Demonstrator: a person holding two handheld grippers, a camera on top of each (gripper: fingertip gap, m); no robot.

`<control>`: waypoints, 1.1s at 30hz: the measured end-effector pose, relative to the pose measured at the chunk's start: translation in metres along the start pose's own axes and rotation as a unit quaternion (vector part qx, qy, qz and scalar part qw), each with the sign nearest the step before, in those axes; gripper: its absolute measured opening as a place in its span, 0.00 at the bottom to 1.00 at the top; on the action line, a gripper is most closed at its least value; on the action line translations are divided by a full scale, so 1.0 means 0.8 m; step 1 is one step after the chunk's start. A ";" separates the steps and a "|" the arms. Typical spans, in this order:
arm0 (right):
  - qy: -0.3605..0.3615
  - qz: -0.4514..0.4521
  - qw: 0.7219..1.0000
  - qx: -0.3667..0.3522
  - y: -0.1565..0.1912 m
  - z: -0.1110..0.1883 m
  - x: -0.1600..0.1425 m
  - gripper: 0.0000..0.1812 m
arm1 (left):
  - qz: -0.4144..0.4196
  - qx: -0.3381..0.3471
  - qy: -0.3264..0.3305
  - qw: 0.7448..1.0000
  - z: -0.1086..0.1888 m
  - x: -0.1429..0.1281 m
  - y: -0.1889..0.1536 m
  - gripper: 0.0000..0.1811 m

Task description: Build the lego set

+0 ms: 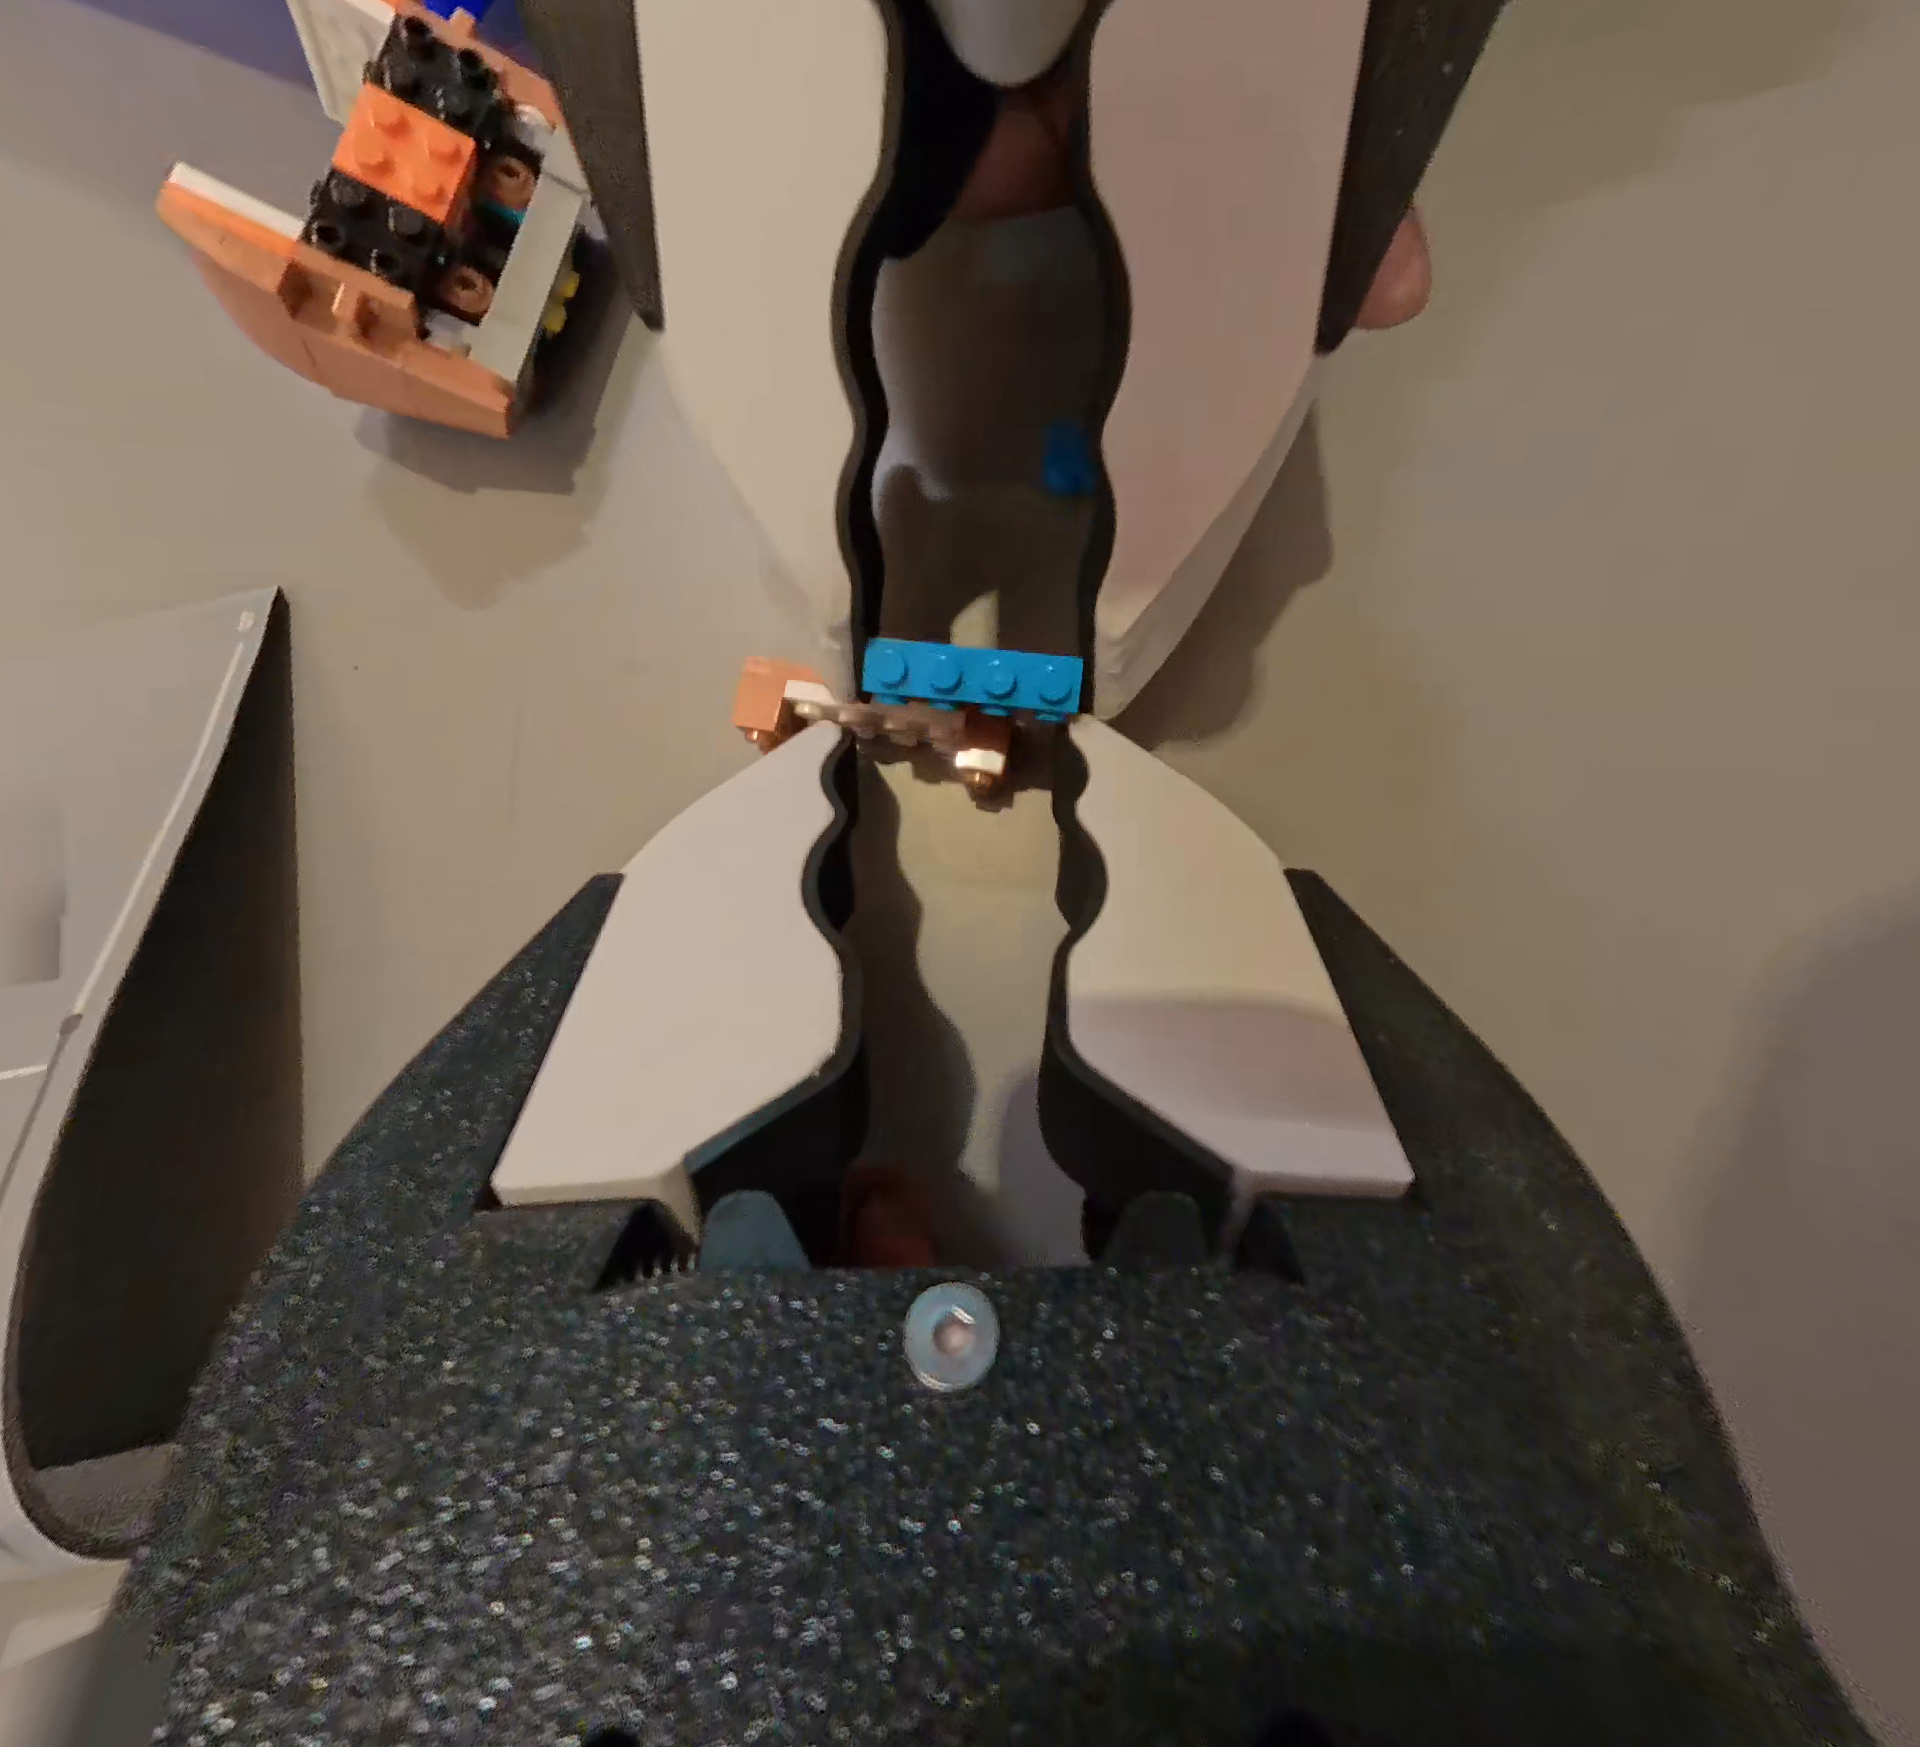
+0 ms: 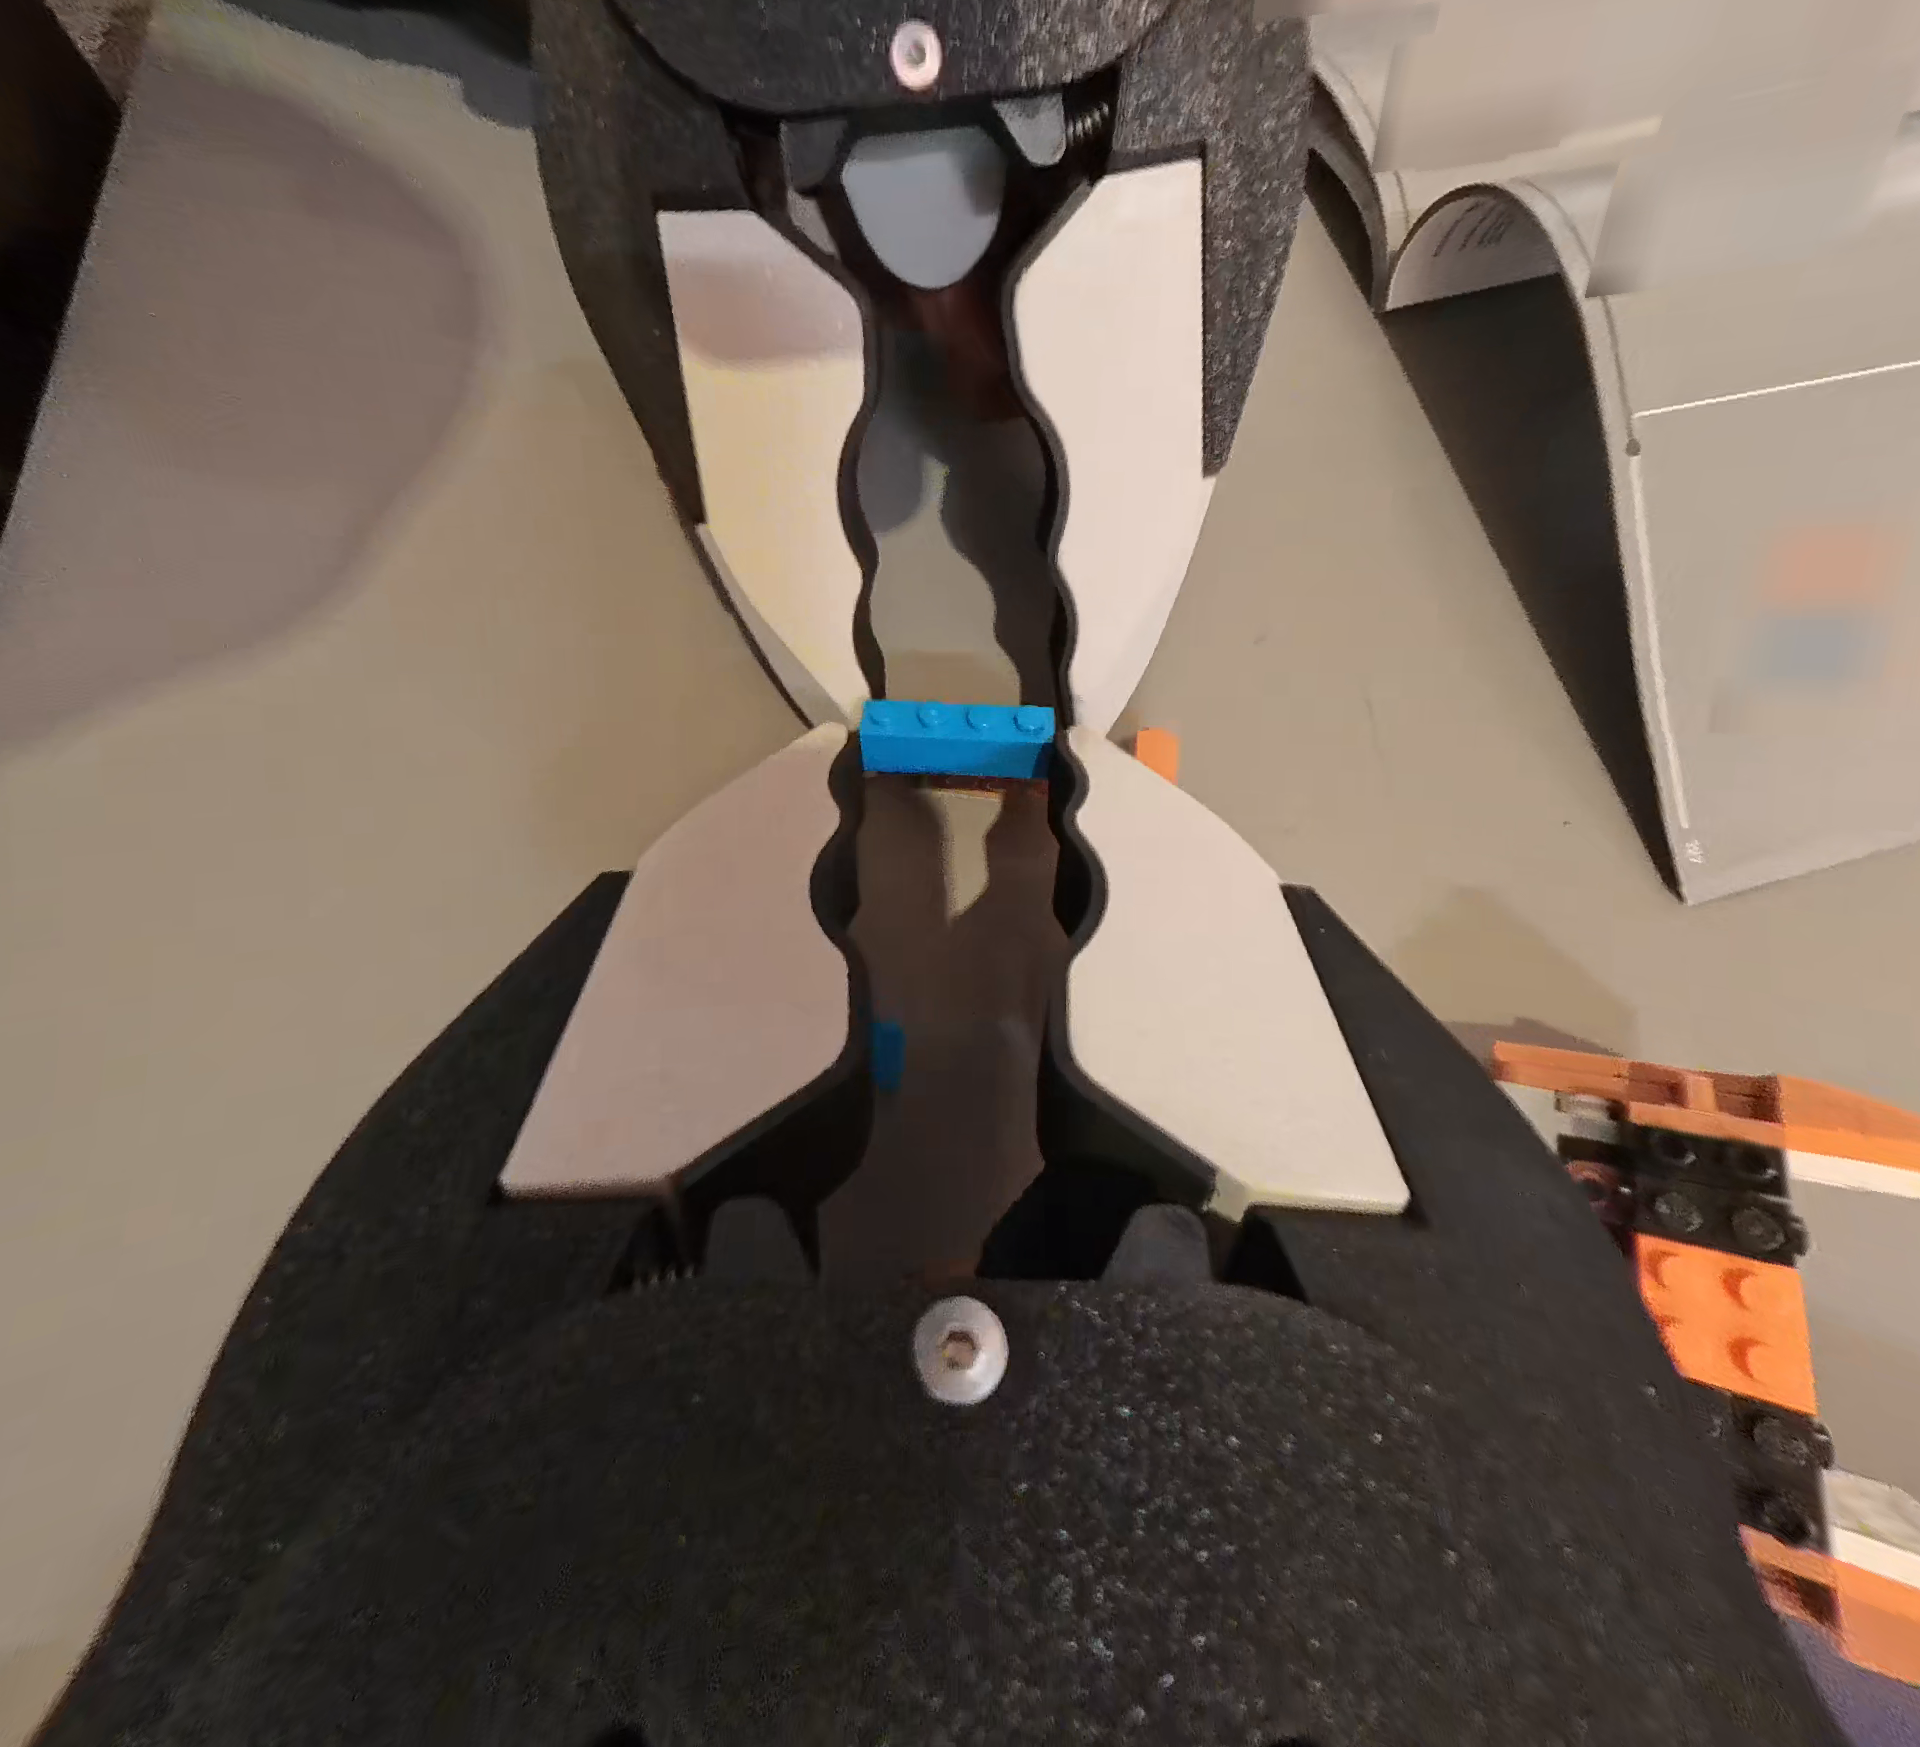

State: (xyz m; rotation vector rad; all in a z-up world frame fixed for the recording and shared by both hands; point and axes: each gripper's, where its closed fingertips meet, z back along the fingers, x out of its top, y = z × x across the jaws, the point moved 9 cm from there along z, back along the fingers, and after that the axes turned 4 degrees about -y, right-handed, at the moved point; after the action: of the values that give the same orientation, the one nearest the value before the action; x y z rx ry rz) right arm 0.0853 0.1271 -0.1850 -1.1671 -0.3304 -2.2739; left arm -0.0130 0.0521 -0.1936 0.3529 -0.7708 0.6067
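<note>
- Left wrist view: grippers met tip to tip over a pale table (image 1: 1558, 762). The left gripper (image 1: 951, 747) rose from the bottom edge, its fingers narrowed on a small tan-and-brown plate assembly (image 1: 914, 736), largely hidden behind the fingertips. Opposite, the right gripper (image 1: 971, 658) came down from the top, pinching a blue four-stud brick (image 1: 971, 681) that sat directly against the assembly. A partly built orange-and-black model (image 1: 405, 180) lay well apart at upper left; a fingertip (image 1: 1397, 274) peeked past the far gripper's body.
- Right wrist view: the right gripper (image 2: 961, 752) clamped the blue brick (image 2: 958, 747) at its tips; the left gripper (image 2: 971, 710) faced it from above, what it held almost entirely concealed. The model (image 2: 1725, 1282) was cut off at the right edge, and an open booklet (image 2: 1766, 554) lay blurred beyond.
</note>
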 end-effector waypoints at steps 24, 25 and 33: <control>0.016 -0.013 1.000 0.002 0.001 0.023 -0.017 0.19 | -0.077 -0.101 -0.041 0.991 -0.008 -0.005 0.035 0.38; 0.013 -0.014 1.000 0.002 0.001 0.023 -0.016 0.19 | -0.075 -0.106 -0.037 0.991 -0.009 -0.005 0.035 0.37; -0.003 -0.016 1.000 -0.005 -0.001 0.025 -0.014 0.19 | -0.079 -0.101 -0.048 0.991 -0.018 0.005 0.027 0.28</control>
State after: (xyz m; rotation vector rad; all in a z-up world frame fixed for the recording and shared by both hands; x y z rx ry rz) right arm 0.1029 0.1407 -0.1820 -1.1813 -0.3420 -2.3022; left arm -0.0168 0.0779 -0.1980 0.2543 -0.8797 0.3602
